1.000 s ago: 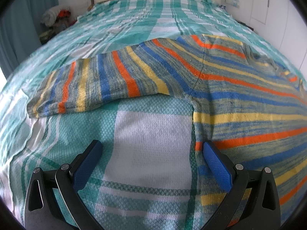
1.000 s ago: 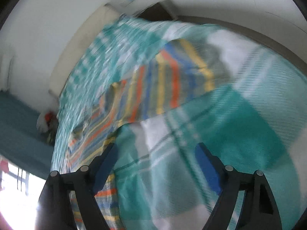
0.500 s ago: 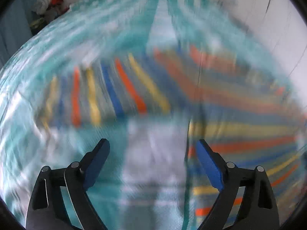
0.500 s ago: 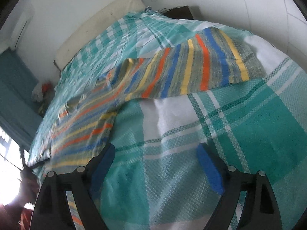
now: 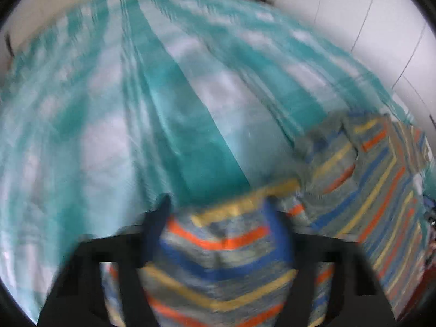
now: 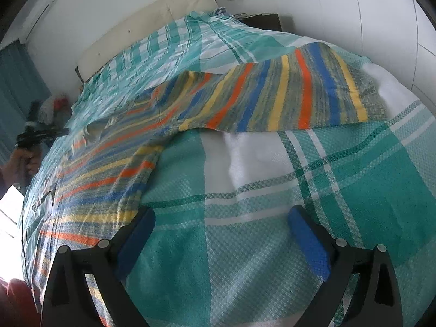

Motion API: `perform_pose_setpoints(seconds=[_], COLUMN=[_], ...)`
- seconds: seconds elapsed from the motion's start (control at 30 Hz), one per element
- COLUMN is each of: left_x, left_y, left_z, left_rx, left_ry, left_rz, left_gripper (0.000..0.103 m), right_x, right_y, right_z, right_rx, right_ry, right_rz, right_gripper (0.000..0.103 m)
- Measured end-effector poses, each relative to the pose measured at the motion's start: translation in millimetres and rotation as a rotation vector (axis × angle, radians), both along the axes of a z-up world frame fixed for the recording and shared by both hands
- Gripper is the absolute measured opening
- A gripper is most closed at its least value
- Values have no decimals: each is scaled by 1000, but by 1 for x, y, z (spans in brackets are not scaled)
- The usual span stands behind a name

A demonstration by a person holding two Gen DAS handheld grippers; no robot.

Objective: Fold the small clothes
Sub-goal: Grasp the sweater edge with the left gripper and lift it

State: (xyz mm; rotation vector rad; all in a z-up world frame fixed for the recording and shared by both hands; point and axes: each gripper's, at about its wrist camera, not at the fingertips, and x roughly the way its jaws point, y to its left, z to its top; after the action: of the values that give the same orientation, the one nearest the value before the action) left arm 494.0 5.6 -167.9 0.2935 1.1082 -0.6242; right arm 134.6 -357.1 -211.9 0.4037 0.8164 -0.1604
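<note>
White walls (image 6: 354, 8) close in on the far side of the bed, and a cream headboard (image 6: 141, 27) stands at its top end. Green-and-white checked bedspread (image 6: 354, 177) covers the whole mattress, with plenty of bare cloth at the near right and toward the pillows for moving about.

A striped sweater (image 6: 245, 100) lies spread on the bedspread, its body running down toward the near left edge and 1 sleeve stretched out flat to the right, its cuff pointing toward the wall.

The left gripper (image 5: 218, 212) has just been closing, and in its own blurred view a bunched fold of that sweater (image 5: 223, 259) sits pinched between the 2 blue pads (image 5: 275, 226), lifted off the bedspread (image 5: 109, 136). In the right wrist view a hand (image 6: 19, 160) grips its handle at the far left edge of the bed.

The right gripper (image 6: 220, 234) hangs over bare bedspread with jaws spread wide, having just been opening; nothing sits between them, though its left finger lies just beside the sweater's hem.
</note>
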Motion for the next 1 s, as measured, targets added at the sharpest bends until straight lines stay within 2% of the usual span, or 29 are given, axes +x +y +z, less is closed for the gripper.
perform_pose_setpoints(seconds=[0.03,0.13,0.2,0.27,0.3,0.33,0.37,0.43,0.5,0.6,0.67,0.77,0.8,0.83,0.87,0.93,1.0], left_x=[-4,-44,-85,-118,-126,-132,-135,-130,-120,-106,-103,-113,-116,-115,-110,-94,-55], left_y=[0,8,8,6,5,6,9,15,21,17,5,-15,-22,-25,-28,-28,-13], left_z=[-7,-3,0,-2,-3,-4,-4,1,7,11,6,1,-2,-4,-8,-6,4], left_rx=[-7,-29,30,98,122,134,125,84,28,-17,-33,24,27,24,26,48,6], left_ry=[27,-73,-158,-208,-228,-235,-220,-188,-163,-130,-75,-93,-76,-51,-21,-94,-169], left_rz=[-14,-99,-187,-260,-272,-272,-261,-239,-205,-199,-250,-366,-404,-412,-404,-313,-65], left_gripper=[9,7,7,8,10,18,22,41,45,46,50,50,34,5,4,4,4], right_x=[0,2,4,4,4,4,4,3,4,4,4,5,5,5,5,6,5], right_y=[1,6,8,10,10,10,10,10,10,12,12,11,11,11,11,11,12], right_z=[0,-1,-2,-3,-3,-3,-3,-3,-3,-3,-3,-3,-2,-2,-2,-3,-2], right_rx=[-7,-37,-52,-62,-62,-62,-63,-66,-65,-68,-73,-75,-73,-72,-72,-74,-75], right_ry=[2,11,16,19,19,19,19,20,18,19,21,22,21,21,21,23,24], right_rz=[3,22,32,33,33,32,32,32,31,30,30,31,31,31,31,32,31], right_gripper=[99,102,103,103,103,103,103,103,103,103,103,103,103,103,103,103,103])
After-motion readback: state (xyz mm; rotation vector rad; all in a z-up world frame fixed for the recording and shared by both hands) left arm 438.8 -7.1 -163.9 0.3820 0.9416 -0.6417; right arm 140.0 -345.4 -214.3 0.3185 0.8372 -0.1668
